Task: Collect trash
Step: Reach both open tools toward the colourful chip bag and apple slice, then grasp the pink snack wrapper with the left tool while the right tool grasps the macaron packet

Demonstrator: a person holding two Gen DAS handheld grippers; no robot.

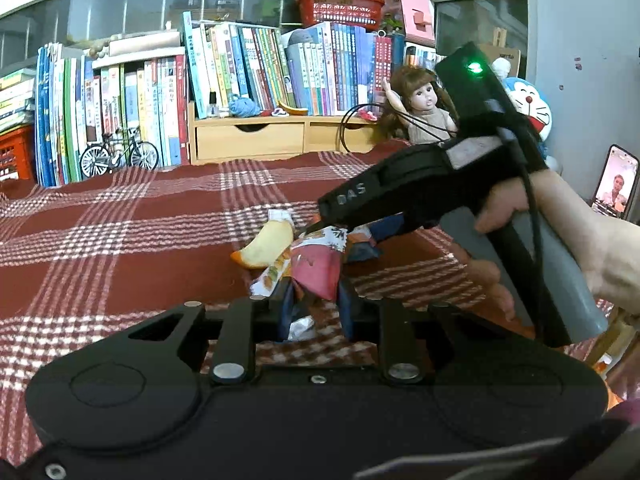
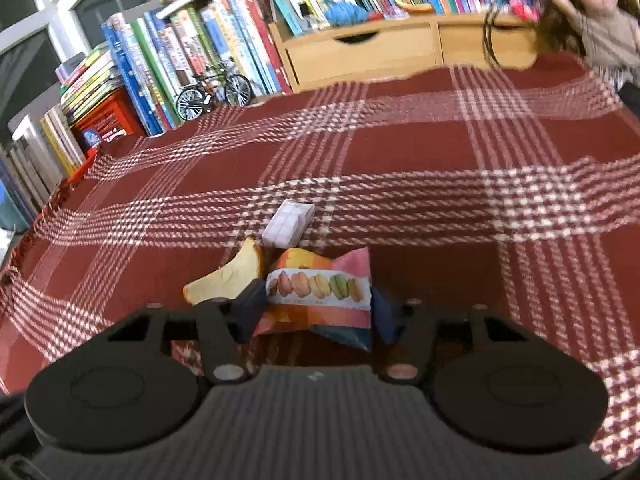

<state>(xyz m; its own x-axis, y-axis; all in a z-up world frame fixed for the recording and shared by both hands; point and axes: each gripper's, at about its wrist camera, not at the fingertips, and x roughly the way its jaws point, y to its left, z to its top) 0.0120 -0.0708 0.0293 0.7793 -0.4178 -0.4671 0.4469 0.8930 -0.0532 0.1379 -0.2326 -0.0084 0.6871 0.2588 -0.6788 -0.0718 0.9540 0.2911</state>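
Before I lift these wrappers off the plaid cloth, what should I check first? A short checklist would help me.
1. Left claw closed on crumpled wrappers: ok.
2. Right claw touching macaron wrapper on both sides: ok.
3. Bread slice outside both claws: ok.
4. Small checked box collected: not ok, it lies on the cloth.
5. Where the trash goes: cannot tell, no bin in view.

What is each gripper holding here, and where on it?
Left gripper: the crumpled wrappers, by their near end. Right gripper: jaws straddle the macaron wrapper; a hold cannot be told.
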